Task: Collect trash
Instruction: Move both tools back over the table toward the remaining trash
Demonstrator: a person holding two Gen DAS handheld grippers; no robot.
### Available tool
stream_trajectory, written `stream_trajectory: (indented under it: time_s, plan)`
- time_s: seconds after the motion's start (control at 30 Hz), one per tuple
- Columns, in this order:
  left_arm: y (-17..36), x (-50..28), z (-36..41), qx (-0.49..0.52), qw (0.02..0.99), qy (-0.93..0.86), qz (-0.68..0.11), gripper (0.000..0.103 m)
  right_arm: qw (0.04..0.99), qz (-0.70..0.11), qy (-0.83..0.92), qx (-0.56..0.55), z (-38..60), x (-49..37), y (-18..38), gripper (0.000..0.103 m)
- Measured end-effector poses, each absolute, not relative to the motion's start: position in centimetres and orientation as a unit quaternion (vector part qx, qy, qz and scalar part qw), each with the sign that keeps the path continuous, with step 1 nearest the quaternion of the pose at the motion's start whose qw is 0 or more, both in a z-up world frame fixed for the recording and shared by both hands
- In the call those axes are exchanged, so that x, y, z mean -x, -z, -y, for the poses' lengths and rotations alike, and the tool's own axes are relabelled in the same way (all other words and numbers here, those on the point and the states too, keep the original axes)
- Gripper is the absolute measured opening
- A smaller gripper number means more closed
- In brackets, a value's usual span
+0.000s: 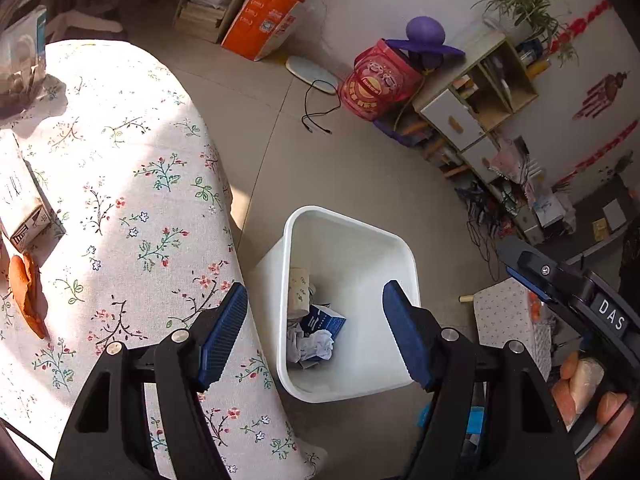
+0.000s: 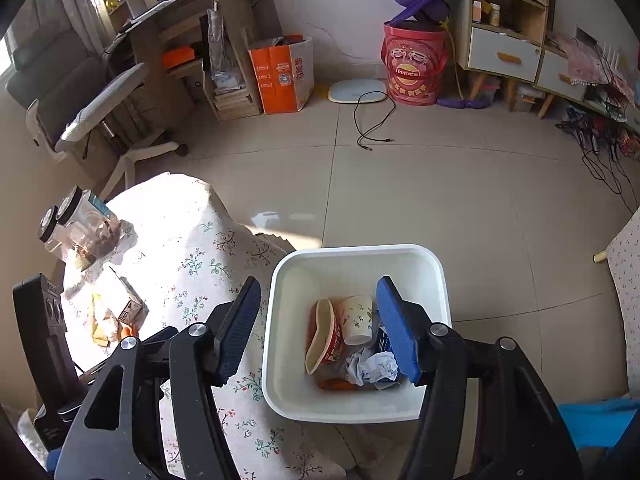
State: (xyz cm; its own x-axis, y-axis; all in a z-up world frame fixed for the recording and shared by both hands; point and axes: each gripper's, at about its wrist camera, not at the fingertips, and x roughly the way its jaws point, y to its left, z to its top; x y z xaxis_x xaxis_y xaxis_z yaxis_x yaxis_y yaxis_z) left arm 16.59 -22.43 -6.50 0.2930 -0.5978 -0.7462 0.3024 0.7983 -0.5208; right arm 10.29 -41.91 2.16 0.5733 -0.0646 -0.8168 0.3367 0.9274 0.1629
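While both grippers, left (image 1: pixel 314 330) and right (image 2: pixel 318 328), hang released and empty, the smooth white bin (image 2: pixel 400 252) sits beside the floral tablecloth's edge (image 2: pixel 256 360).

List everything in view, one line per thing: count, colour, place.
bin: one, white, on the floor beside the table
paper cup: one, cream with a print, inside the bin
noodle bowl: one, red and cream, tipped inside the bin
crumpled paper: one wad, white, bin bottom
blue carton: one, in the bin
table: one, floral cloth, left of the bin
small carton: one, beige, on the table
orange peel: one piece, on the table near the carton
jars: two, clear with black lids, far end of the table
red bucket: one, by the wall
left gripper: black with blue fingers, open over the bin
right gripper: same, open over the bin
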Motion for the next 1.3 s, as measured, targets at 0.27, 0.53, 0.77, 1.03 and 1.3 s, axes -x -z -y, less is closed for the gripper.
stream_trajectory:
  time_s: [0.27, 0.53, 0.77, 1.03, 1.3]
  plan:
    - [6.5, -17.9, 16.0, 0.161, 0.805, 0.227, -0.524, 0.069, 0.887, -0.434, 0.084, -0.130, 38.8, -11.4, -2.8, 0.059]
    - [6.6, -19.3, 6.9, 0.179, 0.826, 0.130, -0.519, 0.069, 0.889, -0.443, 0.053, -0.106, 34.9, -13.3, -2.5, 0.059]
    - [8.2, -20.1, -1.6, 0.212, 0.820, 0.051, -0.529, 0.068, 0.886, -0.456, 0.025, -0.078, 30.7, -15.0, -1.6, 0.060]
    - [10.4, -21.0, -3.8, 0.216, 0.805, 0.041, -0.551, 0.067, 0.881, -0.472, -0.014, -0.021, 24.9, -16.4, -0.4, 0.066]
    - [12.9, -22.4, -2.2, 0.197, 0.793, 0.042, -0.576, 0.059, 0.868, -0.495, -0.027, 0.015, 22.0, -17.5, 1.6, 0.068]
